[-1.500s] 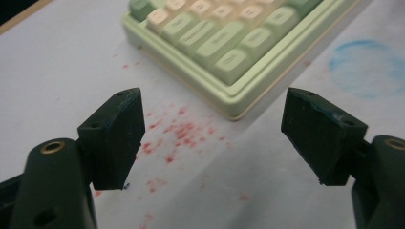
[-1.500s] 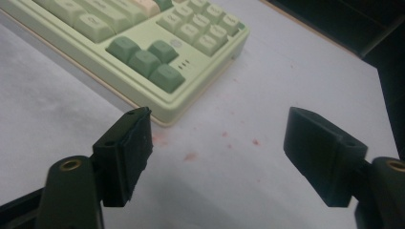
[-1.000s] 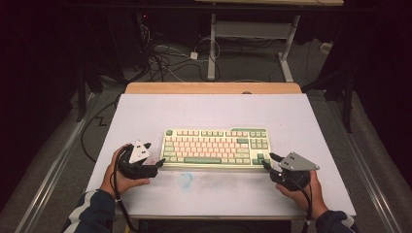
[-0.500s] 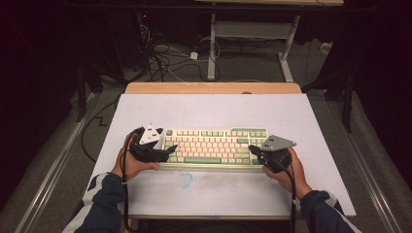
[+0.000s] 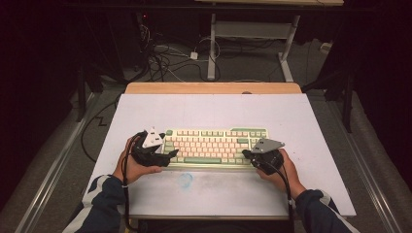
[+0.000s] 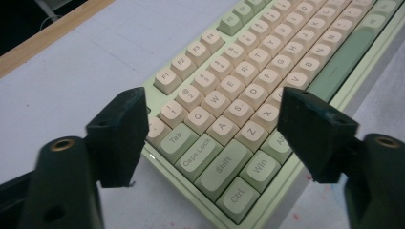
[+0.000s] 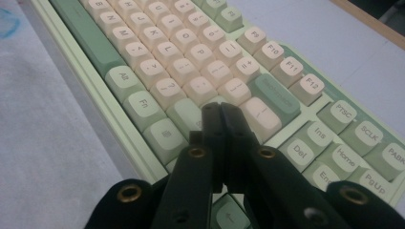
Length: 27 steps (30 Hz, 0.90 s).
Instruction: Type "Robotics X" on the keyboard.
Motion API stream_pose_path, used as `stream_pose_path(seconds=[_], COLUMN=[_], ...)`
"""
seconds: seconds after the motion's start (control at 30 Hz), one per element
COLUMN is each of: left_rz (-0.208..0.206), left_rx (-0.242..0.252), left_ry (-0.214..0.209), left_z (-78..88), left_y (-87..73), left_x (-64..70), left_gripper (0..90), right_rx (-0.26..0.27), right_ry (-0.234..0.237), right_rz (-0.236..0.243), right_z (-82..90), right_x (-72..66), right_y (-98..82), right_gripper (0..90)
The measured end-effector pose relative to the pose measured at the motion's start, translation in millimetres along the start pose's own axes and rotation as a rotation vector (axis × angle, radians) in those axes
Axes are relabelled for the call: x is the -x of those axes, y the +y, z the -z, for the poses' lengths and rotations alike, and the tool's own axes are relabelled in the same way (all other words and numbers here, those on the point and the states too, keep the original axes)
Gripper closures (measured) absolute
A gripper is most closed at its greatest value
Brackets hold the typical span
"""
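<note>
Two grippers (image 5: 171, 154) (image 5: 247, 154), keyboard (image 5: 214, 145) ends — table (image 5: 291, 116)

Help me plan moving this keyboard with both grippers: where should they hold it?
Probably grip the keyboard by its two short ends, one gripper from each side. It lies flat and long; its thin edge suits the left gripper's open jaws, but the right gripper, jaws shut, must open first.
</note>
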<state>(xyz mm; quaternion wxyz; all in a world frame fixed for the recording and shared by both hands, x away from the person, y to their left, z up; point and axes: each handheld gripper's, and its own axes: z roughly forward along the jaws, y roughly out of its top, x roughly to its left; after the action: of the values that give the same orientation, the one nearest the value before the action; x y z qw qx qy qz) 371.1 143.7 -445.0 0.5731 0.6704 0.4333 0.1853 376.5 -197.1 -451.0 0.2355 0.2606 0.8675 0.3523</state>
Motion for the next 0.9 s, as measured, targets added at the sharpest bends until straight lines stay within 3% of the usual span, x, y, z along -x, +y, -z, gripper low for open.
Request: stream_pose_path(seconds=[0.1, 0.27, 0.3, 0.37, 0.5, 0.63, 0.9], left_rz=[-0.009, -0.016, -0.05, -0.065, -0.02, -0.03, -0.077], left_rx=[-0.018, -0.03, -0.042, -0.073, -0.081, -0.081, -0.098], left_ry=[0.009, 0.014, 0.015, -0.014, -0.045, -0.04, -0.033], left_z=[-0.6, -0.9, -1.3, -0.2, -1.0, -3.8, -12.4], left_y=[-3.5, -6.2, -7.9, -8.7, -3.7, -2.3, -1.3], left_x=[0.5, -0.6, 0.3, 1.4, 3.6, 5.6, 12.0], left_gripper=[33.0, 52.2, 56.2, 66.8, 79.8, 87.0, 87.4], right_rx=[-0.003, -0.009, -0.01, -0.01, -0.006, -0.003, 0.0], right_ry=[0.0, 0.001, 0.003, 0.001, 0.0, 0.0, 0.0], right_rz=[0.002, -0.003, -0.001, -0.002, -0.005, -0.009, -0.009], right_z=[-1.7, -3.7, -3.7, -3.7, -3.7, -3.8, -3.8], right_x=[-0.5, -0.9, -0.7, -1.0, -1.0, -1.3, -1.2], right_y=[-0.9, -3.4, -3.3, -3.4, -4.2, -4.8, -5.2], right_gripper=[90.0, 90.0, 90.0, 90.0, 90.0, 90.0, 90.0])
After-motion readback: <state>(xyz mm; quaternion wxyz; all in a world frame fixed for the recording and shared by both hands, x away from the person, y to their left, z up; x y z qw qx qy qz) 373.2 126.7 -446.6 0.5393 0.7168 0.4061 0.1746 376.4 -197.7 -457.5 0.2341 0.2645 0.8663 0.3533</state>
